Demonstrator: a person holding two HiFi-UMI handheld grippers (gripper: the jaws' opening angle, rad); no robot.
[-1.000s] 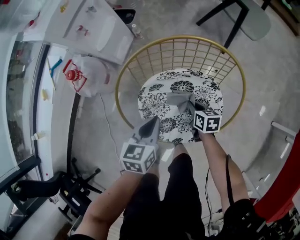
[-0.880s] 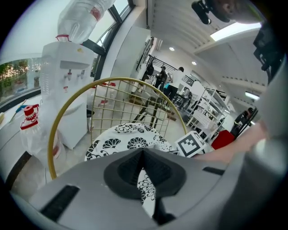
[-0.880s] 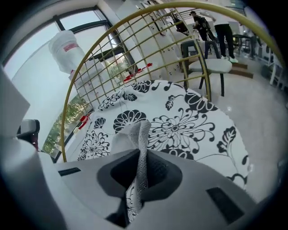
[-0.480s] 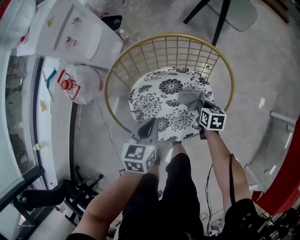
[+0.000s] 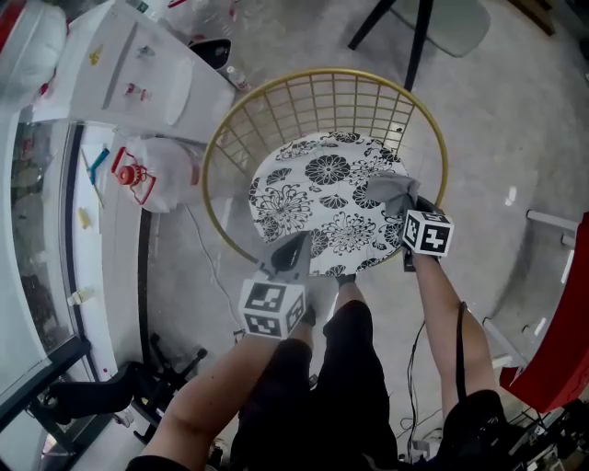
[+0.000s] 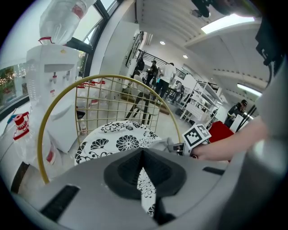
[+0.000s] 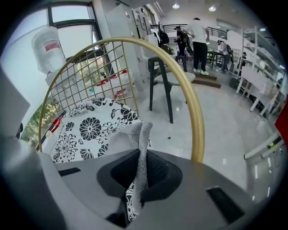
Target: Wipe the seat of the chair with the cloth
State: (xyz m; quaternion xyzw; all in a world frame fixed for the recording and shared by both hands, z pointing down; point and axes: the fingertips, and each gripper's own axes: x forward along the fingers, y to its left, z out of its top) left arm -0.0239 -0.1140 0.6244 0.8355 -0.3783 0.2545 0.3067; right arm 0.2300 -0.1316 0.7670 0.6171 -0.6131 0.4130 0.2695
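Right gripper: pinches cloth at seat edge, 3 o'clock
Open seat: toward 9 o'clock
Left gripper: pressed together, empty, 6 o'clock

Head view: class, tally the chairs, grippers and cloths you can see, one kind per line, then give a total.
Chairs: 2, the gold wire chair and the grey chair
Grippers: 2, the left gripper and the right gripper
Cloths: 1, the grey cloth
Total: 5
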